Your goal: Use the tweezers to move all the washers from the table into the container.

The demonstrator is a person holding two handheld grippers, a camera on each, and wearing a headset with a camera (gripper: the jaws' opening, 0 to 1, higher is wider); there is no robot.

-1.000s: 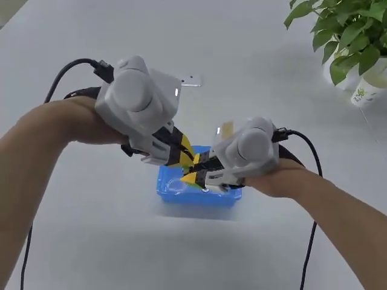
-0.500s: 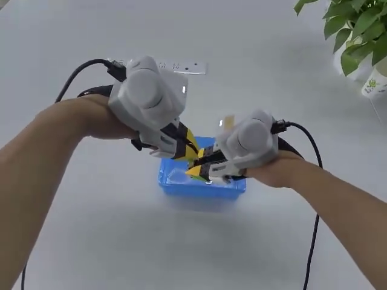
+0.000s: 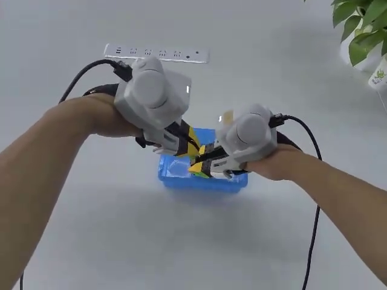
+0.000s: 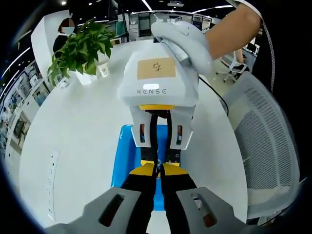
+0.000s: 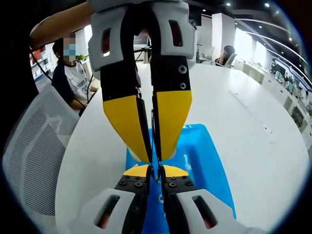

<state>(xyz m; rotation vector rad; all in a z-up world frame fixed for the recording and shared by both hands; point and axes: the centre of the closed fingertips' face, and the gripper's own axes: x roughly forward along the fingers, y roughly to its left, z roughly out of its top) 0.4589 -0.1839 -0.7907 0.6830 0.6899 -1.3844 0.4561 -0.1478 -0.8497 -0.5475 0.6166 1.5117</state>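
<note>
The blue container point(image 3: 179, 179) sits on the white table, and both grippers meet tip to tip just above it. My left gripper point(image 3: 195, 157) comes in from the upper left and my right gripper point(image 3: 198, 170) from the right. In the left gripper view my own yellow-tipped jaws point(image 4: 156, 170) are pressed together, facing the right gripper point(image 4: 156, 159) over the container point(image 4: 124, 156). A thin dark strip, seemingly the tweezers point(image 5: 152, 127), runs between the left gripper's yellow pads point(image 5: 173, 122) down into my right gripper point(image 5: 155, 171). The grippers hide most of the container's inside.
A white power strip point(image 3: 156, 53) lies on the table at the back. A potted plant point(image 3: 363, 33) stands at the far right corner. Cables trail from both grippers. A mesh office chair point(image 4: 265, 141) stands beside the table, and people sit in the background.
The head camera has tilted, bringing the power strip fully into sight and pushing the plant to the corner. Both grippers stay joined over the blue container.
</note>
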